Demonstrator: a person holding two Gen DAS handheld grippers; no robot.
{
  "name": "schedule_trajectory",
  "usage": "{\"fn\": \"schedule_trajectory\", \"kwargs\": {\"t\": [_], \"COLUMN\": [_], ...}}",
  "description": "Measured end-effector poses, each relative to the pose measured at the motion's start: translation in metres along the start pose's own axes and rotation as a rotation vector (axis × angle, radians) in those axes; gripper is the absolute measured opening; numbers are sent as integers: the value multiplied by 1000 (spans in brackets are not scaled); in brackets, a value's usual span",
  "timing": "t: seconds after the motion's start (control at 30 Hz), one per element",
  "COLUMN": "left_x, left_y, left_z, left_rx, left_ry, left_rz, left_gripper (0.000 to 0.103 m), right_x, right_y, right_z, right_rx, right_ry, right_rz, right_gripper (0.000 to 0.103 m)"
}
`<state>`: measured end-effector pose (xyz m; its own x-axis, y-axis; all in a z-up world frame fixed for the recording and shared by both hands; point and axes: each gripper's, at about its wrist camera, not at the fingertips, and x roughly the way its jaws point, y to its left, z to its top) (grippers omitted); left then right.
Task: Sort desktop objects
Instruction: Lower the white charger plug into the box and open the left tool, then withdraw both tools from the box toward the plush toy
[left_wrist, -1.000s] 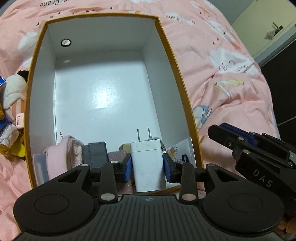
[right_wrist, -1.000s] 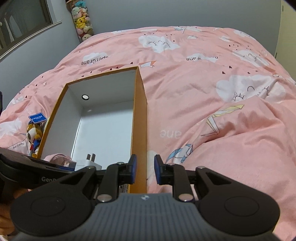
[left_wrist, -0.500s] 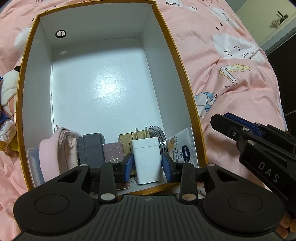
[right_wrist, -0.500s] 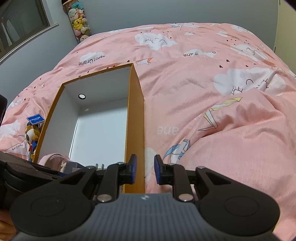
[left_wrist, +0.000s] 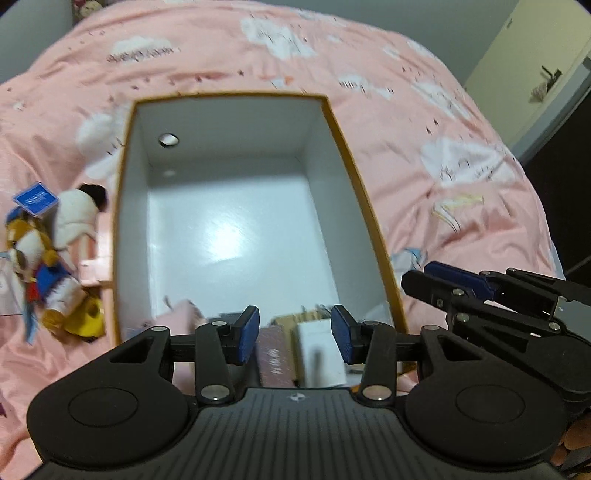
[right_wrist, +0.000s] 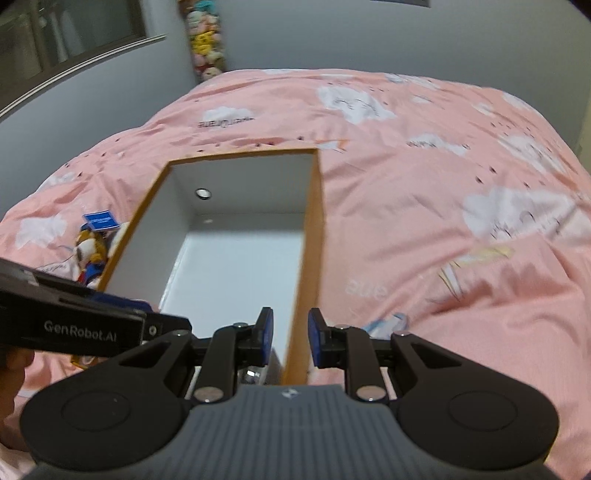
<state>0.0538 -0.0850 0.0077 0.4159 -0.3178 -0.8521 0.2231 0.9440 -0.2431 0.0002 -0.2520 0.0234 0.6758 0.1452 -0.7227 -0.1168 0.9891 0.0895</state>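
Opening left claw (left_wrist: 294, 334), marked "GenRobot.AI", pads clear of white charger (left_wrist: 320, 354); right claw (right_wrist: 288, 338) straddles box wall (right_wrist: 303, 295).

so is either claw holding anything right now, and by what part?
Left claw: nothing; opening, pads clear of the white charger in the box. Right claw straddles the box's side wall near the corner; grip cannot be told.

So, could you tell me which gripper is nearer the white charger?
Left. The left gripper hovers over the charger, jaws opening; the right gripper straddles the box wall beside it.
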Motion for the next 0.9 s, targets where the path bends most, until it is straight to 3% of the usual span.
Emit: {"fn": "schedule_trajectory", "kwargs": {"t": [0.23, 0.43, 0.57, 0.9], "left_x": [-15, -28, -31, -27], "left_y": [29, 71, 90, 121], "left_z": [0, 3, 5, 6], "left_rx": [-48, -151, -194, -250], "left_ry": [-59, -109, -131, -128], "left_rz": [22, 47, 68, 86], "left_gripper": [50, 50, 50, 50], "right_x": [10, 36, 60, 138], "right_y": [20, 22, 31, 47], "right_z": [16, 36, 48, 52], "right_rx": [-79, 8, -10, -41], "right_ry": [59, 203, 271, 541], "right_rz": [59, 153, 138, 108], "right_gripper": [22, 23, 23, 19]}}
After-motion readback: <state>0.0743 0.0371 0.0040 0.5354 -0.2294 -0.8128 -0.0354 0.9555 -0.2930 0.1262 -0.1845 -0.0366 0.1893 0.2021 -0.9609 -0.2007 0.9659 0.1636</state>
